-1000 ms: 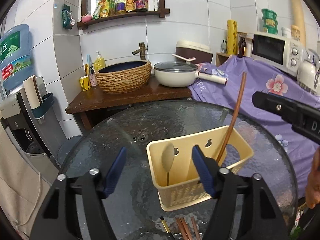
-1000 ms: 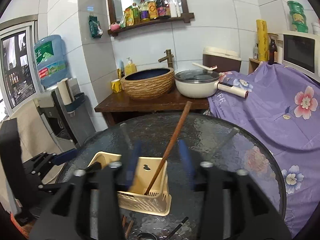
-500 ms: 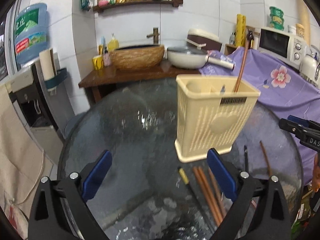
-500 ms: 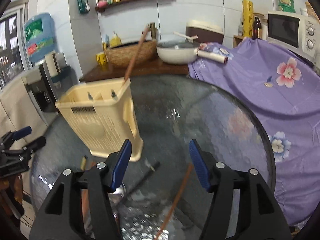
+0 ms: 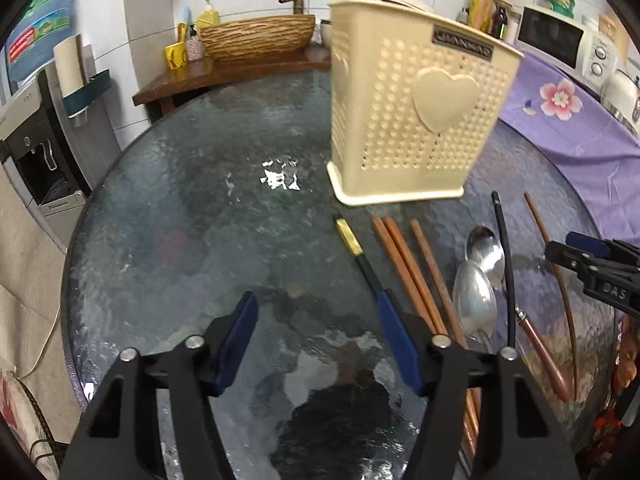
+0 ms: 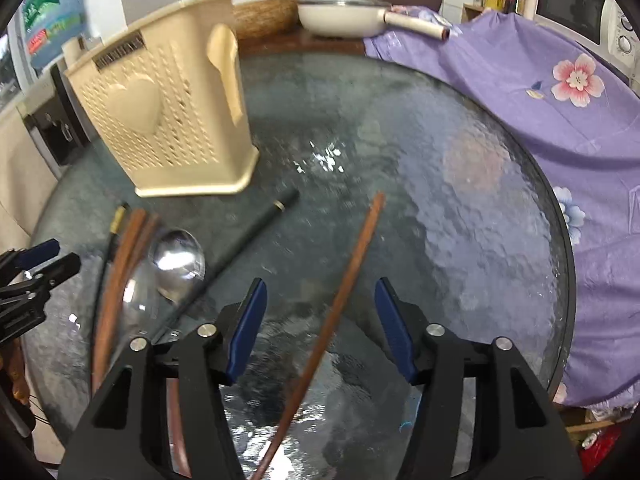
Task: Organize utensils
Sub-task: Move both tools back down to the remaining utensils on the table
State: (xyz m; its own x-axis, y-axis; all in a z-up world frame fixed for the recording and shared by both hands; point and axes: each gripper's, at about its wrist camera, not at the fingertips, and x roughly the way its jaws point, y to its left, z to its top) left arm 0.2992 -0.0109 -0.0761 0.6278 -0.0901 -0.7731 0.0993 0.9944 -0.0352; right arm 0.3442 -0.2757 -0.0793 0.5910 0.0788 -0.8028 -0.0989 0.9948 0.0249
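Tiled walls back a wooden counter with a woven basin, a white pan and, to the right, a microwave above a purple floral cloth. Nearer, a round dark glass table carries the utensils.

A cream perforated holder with a raised heart stands upright on the table; in the right wrist view a brown stick pokes up out of its top. Just in front of its base lie the loose pieces: a black chopstick with a gold end, three brown chopsticks side by side, two steel spoons overlapping, a thin black rod, a wooden-handled tool and a long curved brown stick.

The left gripper hovers over bare glass, jaws about half apart after closing in a moment ago, nothing between them; its right pad sits over the lower end of the gold-tipped chopstick, though contact cannot be judged.

The right gripper is likewise about half open, its jaws having just narrowed. A brown chopstick lies on the glass, running up between the blue pads without touching either
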